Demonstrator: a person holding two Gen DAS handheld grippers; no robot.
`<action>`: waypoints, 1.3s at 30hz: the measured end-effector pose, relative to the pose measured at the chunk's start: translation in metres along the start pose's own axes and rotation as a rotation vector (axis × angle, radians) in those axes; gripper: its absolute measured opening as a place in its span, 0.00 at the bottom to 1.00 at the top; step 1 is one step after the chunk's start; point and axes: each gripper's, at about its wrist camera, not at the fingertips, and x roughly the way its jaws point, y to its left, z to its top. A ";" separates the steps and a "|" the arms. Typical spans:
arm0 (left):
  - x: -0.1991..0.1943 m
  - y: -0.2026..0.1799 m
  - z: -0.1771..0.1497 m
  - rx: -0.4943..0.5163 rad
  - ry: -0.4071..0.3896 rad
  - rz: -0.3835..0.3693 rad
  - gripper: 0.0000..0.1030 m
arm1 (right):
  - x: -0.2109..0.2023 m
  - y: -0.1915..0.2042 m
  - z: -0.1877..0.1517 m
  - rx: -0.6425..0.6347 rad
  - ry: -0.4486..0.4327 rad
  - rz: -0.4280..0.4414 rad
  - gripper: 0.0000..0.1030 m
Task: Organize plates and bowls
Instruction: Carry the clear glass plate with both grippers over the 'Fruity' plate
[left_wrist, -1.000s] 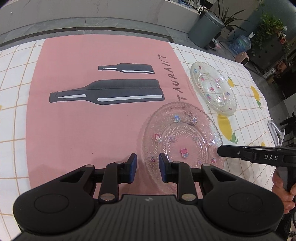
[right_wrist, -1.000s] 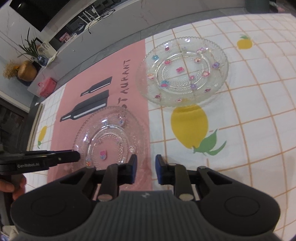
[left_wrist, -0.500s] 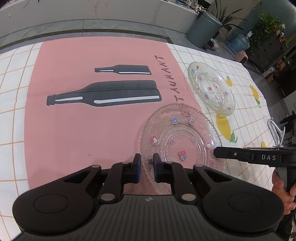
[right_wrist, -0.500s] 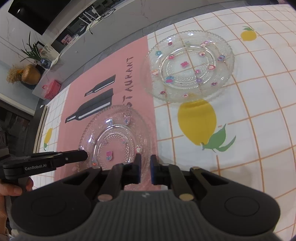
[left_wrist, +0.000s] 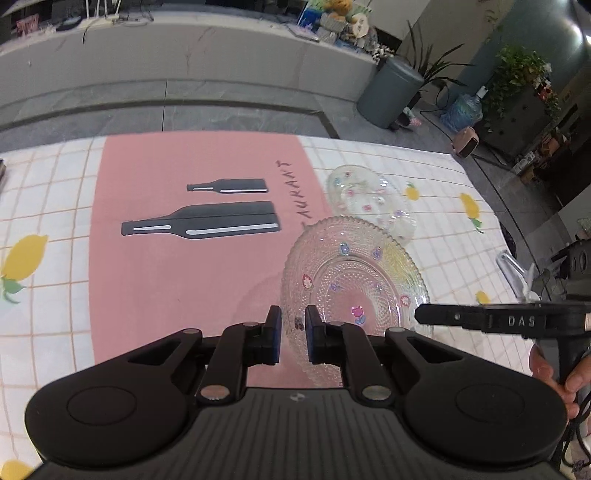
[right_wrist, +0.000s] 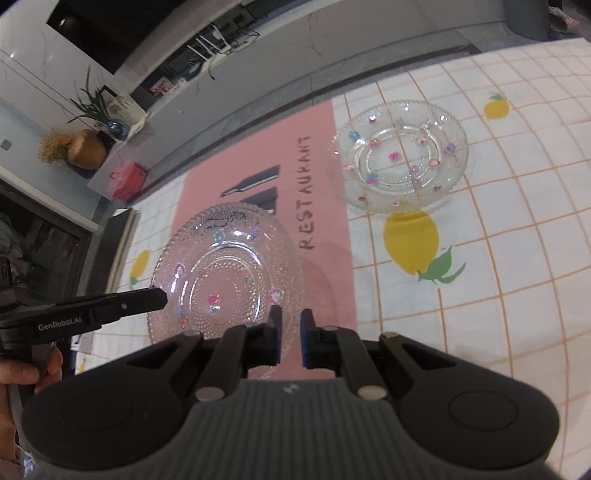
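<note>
A clear glass plate (left_wrist: 354, 284) with small flower prints is held above the tablecloth; its shadow lies on the pink panel below. My left gripper (left_wrist: 293, 325) is shut on the plate's near rim. My right gripper (right_wrist: 290, 325) is shut on the opposite rim of the same plate (right_wrist: 225, 273). Each gripper shows side-on in the other's view: the right one at the plate's right edge (left_wrist: 480, 319), the left one at its left edge (right_wrist: 110, 306). A second matching glass plate (right_wrist: 400, 158) rests on the table farther off and also shows in the left wrist view (left_wrist: 369, 199).
A checked tablecloth with lemon prints and a pink panel (left_wrist: 177, 258) printed with bottles covers the table. A clear glass item (left_wrist: 515, 271) stands at the table's right edge. Beyond the far edge stand a grey bin (left_wrist: 389, 92) and potted plants.
Both grippers closed from open onto opposite rims of the near plate. The plate has risen off the cloth, and both views have pulled back and up.
</note>
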 end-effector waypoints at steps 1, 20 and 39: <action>-0.007 -0.006 -0.004 -0.002 -0.006 0.003 0.14 | -0.008 0.002 -0.003 -0.005 -0.007 0.004 0.07; -0.083 -0.119 -0.112 -0.113 -0.131 -0.035 0.14 | -0.141 -0.020 -0.090 -0.074 -0.063 0.017 0.07; 0.019 -0.132 -0.184 -0.198 -0.108 -0.050 0.14 | -0.124 -0.094 -0.150 -0.062 -0.065 -0.160 0.07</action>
